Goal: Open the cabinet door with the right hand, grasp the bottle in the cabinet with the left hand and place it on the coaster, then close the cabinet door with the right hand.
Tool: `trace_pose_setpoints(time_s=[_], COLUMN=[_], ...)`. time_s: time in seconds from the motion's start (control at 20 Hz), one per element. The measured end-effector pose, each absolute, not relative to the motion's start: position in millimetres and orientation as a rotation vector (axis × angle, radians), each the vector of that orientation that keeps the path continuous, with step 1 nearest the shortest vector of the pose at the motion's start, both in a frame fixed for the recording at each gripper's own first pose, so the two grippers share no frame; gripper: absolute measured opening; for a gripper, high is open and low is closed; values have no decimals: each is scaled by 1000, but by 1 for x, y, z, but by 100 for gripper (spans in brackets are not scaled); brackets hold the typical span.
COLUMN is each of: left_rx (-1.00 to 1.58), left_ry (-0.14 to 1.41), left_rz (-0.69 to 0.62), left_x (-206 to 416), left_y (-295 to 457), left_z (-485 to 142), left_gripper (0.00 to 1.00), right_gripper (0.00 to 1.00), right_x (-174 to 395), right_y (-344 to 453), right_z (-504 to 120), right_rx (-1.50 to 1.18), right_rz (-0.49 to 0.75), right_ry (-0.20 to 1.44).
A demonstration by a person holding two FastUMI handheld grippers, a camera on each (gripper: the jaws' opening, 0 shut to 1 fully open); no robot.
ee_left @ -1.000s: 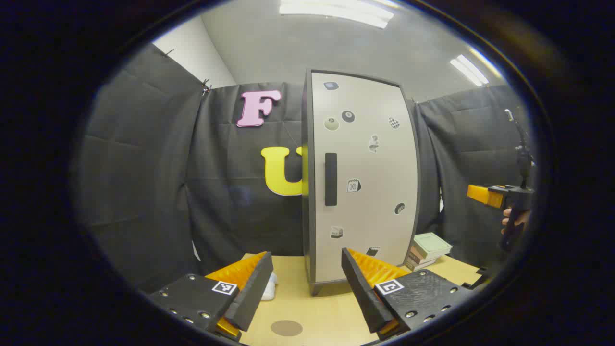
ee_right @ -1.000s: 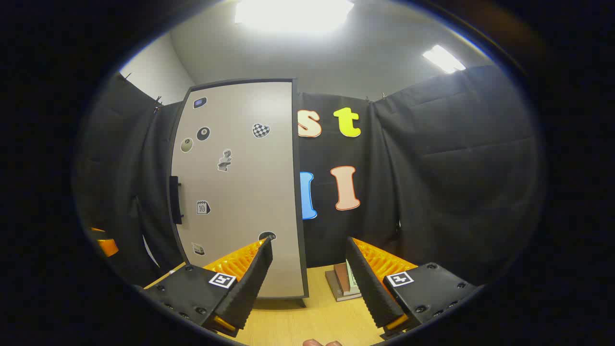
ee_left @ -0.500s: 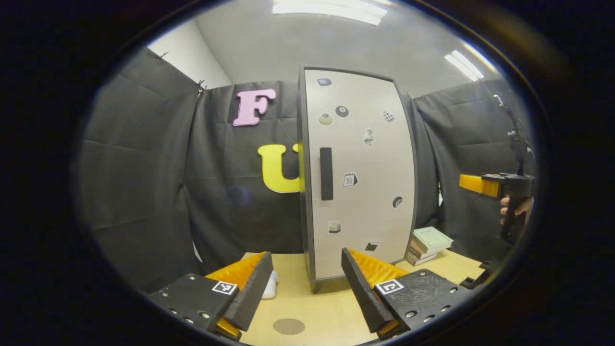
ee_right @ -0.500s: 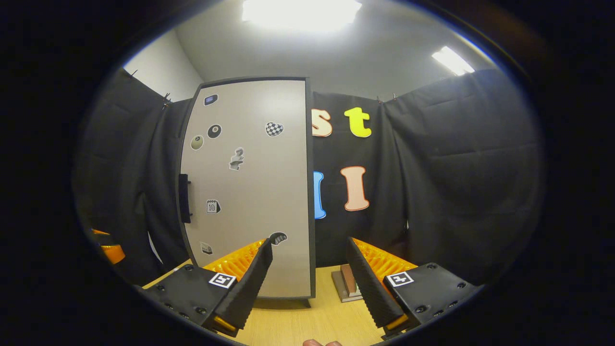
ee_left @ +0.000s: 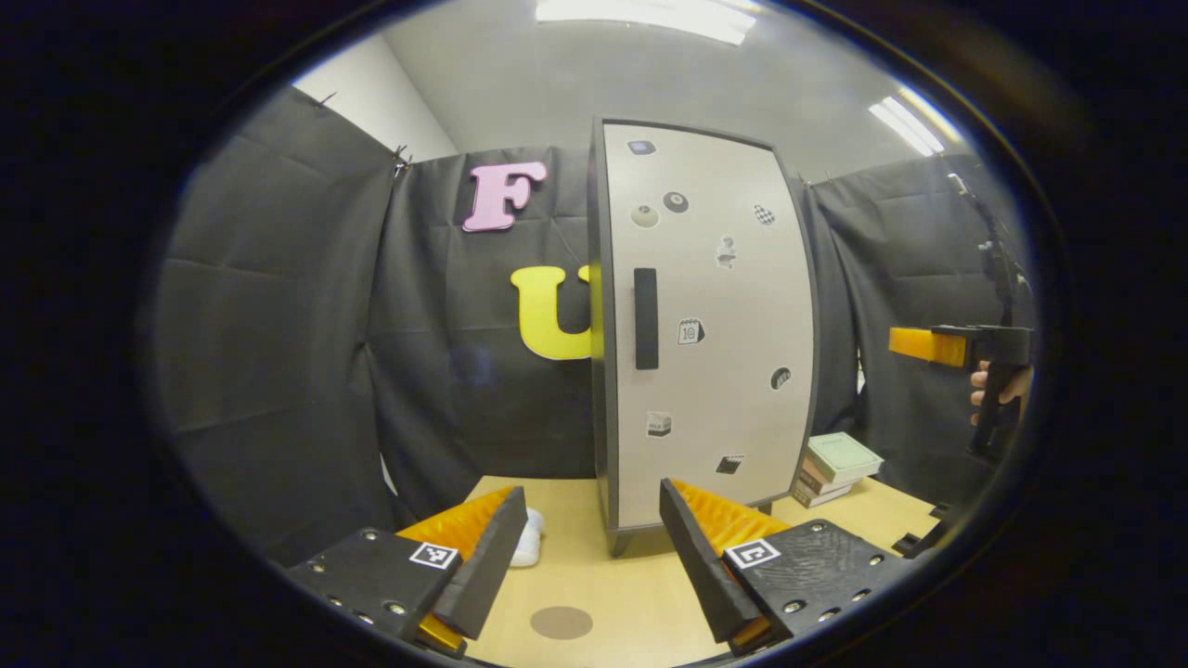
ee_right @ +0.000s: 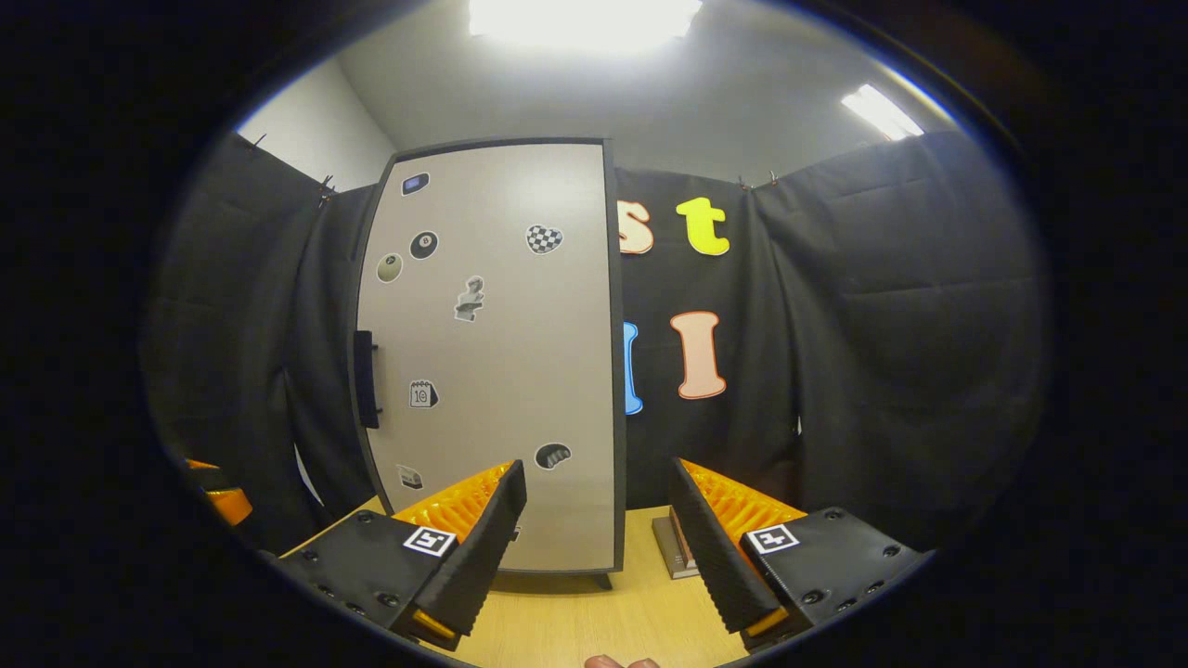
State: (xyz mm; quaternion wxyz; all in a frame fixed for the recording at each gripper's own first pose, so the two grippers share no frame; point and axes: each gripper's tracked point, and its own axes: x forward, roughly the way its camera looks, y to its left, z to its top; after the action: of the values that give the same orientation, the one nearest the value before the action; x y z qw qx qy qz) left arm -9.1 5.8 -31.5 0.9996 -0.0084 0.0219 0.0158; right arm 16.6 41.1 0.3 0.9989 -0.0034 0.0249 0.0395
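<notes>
Cabinet door (ee_left: 710,325) flat, smooth, stickered, round coaster (ee_left: 561,623) on wood

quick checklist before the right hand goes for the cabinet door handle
1. Cabinet door shut, waiting to be opened: ok.
2. Handle in plain sight on the door's left side, nothing in front of it: ok.
3. Right hand-held gripper open with nothing between its fingers: ok. It is not yet at the handle.
4. Left hand-held gripper open and free for the bottle: ok.
5. Coaster lying bare on the table before the cabinet: ok.
6. Bottle standing inside the cabinet: cannot tell, the door hides the inside.
</notes>
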Motion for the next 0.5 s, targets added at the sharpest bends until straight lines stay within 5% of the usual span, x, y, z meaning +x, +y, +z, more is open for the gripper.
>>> trace_pose_setpoints(time_s=[0.5], left_rx=[-18], left_ry=[55], left_rz=[60], left_x=[-23], left_y=[10], left_z=[-46], left_gripper=[88], right_gripper=[98], right_x=[50], right_y=[100], right_z=[34], right_rx=[-21], right_rz=[195], right_ry=[43])
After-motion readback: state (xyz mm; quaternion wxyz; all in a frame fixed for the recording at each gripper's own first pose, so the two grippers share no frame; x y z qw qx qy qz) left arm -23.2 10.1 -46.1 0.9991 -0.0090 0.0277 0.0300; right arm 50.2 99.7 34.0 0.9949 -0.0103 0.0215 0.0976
